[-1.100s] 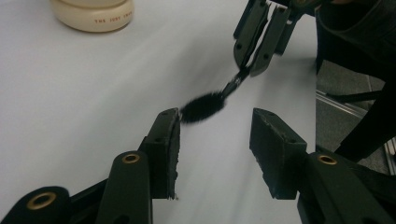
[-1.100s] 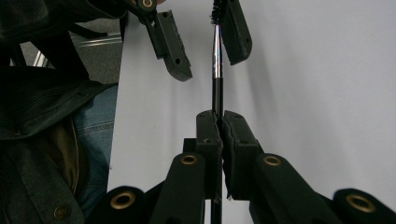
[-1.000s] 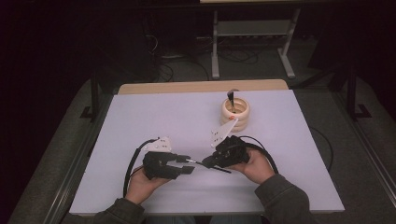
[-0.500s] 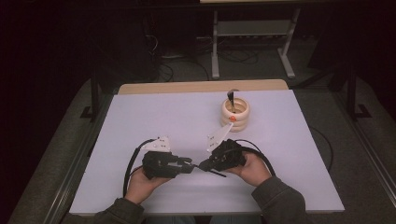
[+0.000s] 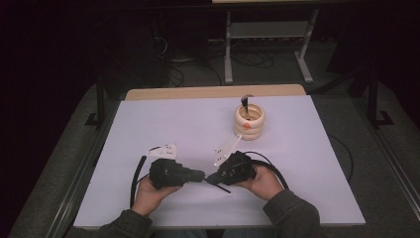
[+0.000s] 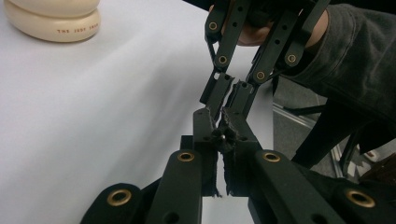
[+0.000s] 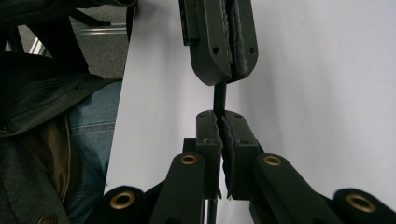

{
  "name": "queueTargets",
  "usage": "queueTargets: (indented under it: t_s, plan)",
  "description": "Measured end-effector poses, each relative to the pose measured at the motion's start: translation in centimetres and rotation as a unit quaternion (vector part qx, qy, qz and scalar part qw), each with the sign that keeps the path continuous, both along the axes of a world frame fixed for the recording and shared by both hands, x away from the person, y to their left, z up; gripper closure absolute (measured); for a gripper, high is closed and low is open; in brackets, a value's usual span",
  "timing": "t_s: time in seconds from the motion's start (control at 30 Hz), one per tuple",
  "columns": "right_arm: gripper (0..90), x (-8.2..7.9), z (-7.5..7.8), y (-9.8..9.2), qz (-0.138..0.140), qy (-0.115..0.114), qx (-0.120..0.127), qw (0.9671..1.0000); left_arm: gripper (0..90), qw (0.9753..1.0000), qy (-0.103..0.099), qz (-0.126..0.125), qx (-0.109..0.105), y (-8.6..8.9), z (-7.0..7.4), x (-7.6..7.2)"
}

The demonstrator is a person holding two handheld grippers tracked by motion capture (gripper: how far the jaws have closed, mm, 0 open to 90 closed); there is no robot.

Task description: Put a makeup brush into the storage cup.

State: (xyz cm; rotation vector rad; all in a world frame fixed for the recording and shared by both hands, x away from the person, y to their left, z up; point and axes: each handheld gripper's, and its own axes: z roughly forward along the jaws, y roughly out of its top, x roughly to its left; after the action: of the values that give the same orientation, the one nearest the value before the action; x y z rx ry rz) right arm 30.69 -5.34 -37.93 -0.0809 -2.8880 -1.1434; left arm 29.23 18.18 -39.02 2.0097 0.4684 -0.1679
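A thin black rod lies low over the white table, and both grippers meet on it tip to tip near the front edge. My right gripper is shut on the rod, which runs straight ahead into the jaws of the left gripper. My left gripper is shut too, with the rod's end pinched at its tips, and the right gripper faces it closely. In the high view the left gripper and right gripper nearly touch.
A cream ringed holder with an orange dot stands at the back right, with a dark stick upright in it; its base shows in the left gripper view. Cables loop beside both hands. The table's front edge is close behind the wrists.
The right hand has rolled a little, tilting its grey plate, and edged toward the left gripper. Both grippers stay shut on the rod.
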Motion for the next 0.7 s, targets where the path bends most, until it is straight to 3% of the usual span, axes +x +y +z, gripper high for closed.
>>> queueTargets:
  t_s: [0.1, 0.17, 0.33, 0.6, 0.7]
  plan:
    - [79.5, 0.0, 0.0, 0.1, 0.0, 0.003, -0.004, 1.0, 85.2, 1.0, 0.0, 0.006, 0.005, 0.1, 0.3, -0.1]
    - [74.9, -0.1, 0.2, 0.3, -0.006, 0.0, -0.019, 0.9998, 85.3, 0.9997, -0.014, 0.003, 0.018, 0.1, 0.6, -0.1]
    - [74.6, -0.4, 0.4, 0.7, -0.014, -0.01, -0.027, 0.9995, 85.3, 0.9991, -0.025, 0.003, 0.033, -0.2, 1.1, -0.4]
    - [83.7, -0.5, 0.3, 1.5, -0.011, -0.008, -0.03, 0.9995, 84.5, 0.9983, -0.032, 0.0, 0.049, -0.7, 1.3, -0.8]
    - [84.5, -0.5, 0.2, 1.4, -0.009, -0.004, -0.031, 0.9995, 74.2, 0.9983, -0.036, 0.006, 0.045, -0.6, 1.3, -0.7]
